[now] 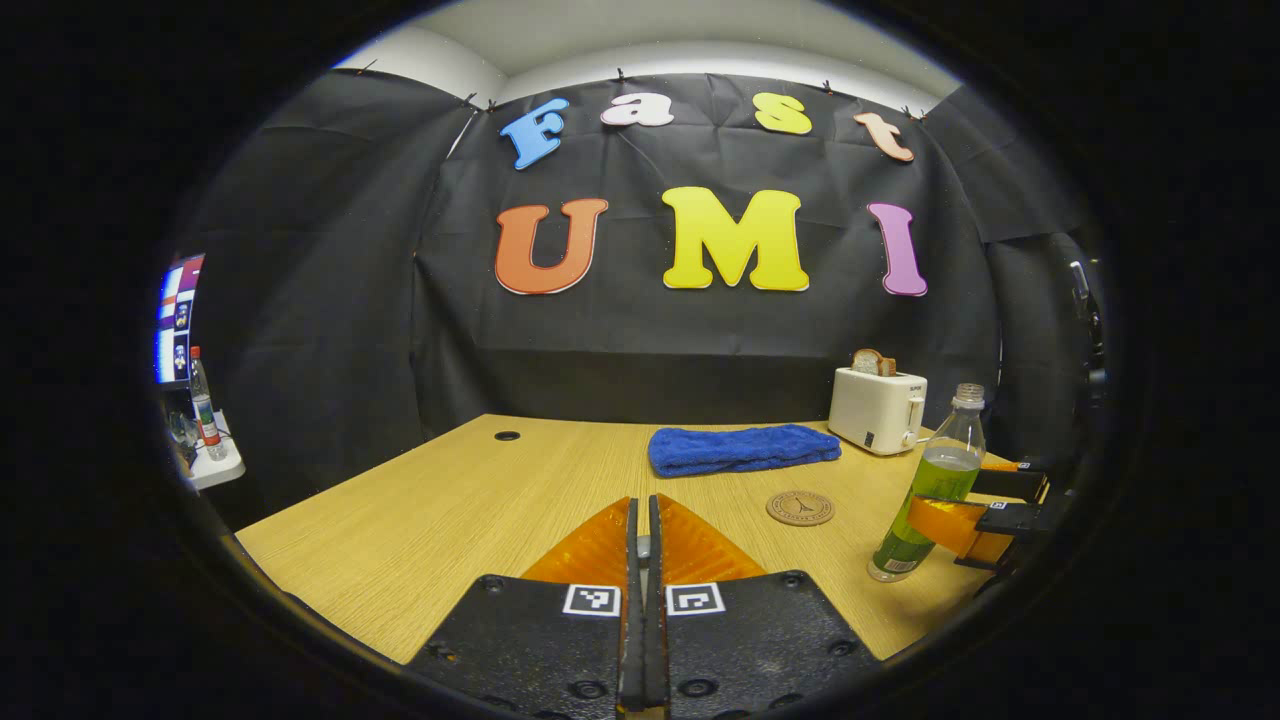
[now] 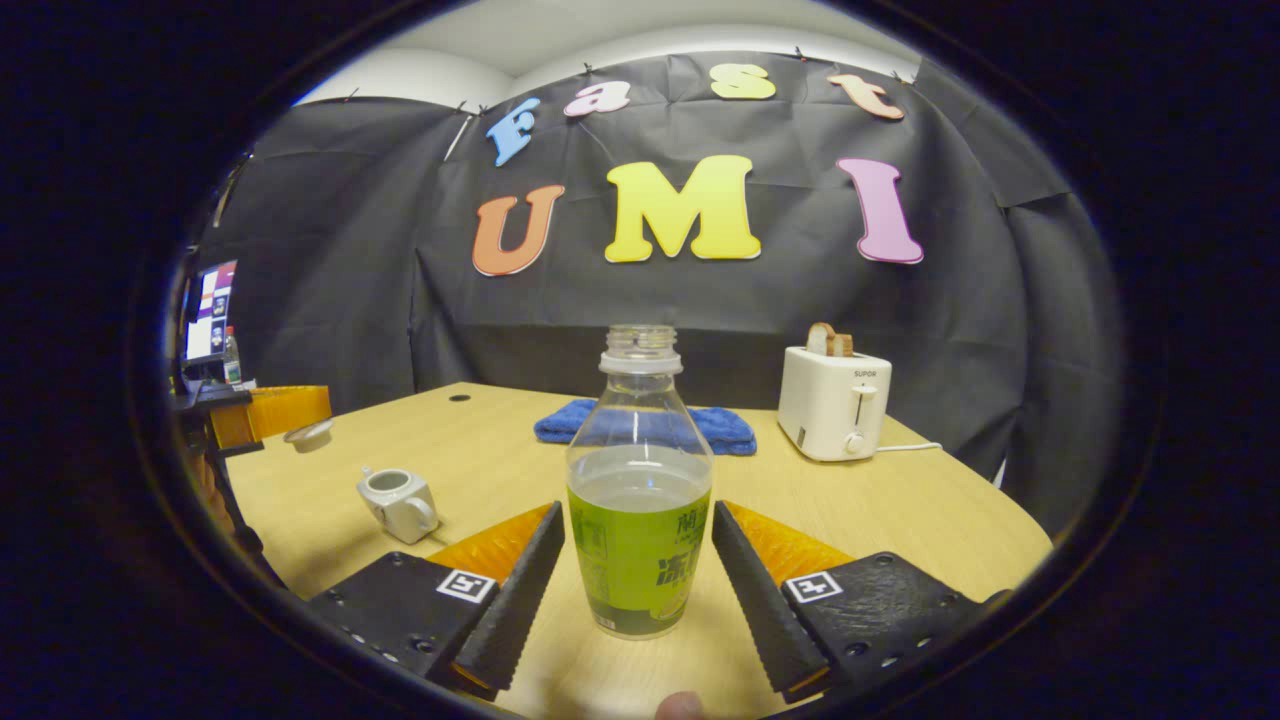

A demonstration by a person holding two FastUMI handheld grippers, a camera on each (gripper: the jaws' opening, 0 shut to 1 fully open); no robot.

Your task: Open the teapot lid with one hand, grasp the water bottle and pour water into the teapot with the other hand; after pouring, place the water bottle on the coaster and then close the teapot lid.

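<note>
Two hand-held grippers | your right hand-held gripper wide open, straddling upright water bottle on bench, untouched | left hand-held gripper closed, empty | lidless teapot left of bottle.

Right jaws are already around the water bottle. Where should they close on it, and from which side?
Close on the straight lower body of the clear plastic water bottle with green liquid, at the labelled band, below the tapering shoulder. Come in level from the near side, as the right gripper stands now: the bottle is upright on the wooden table, uncapped, between open jaws that seem not yet to press it.
</note>
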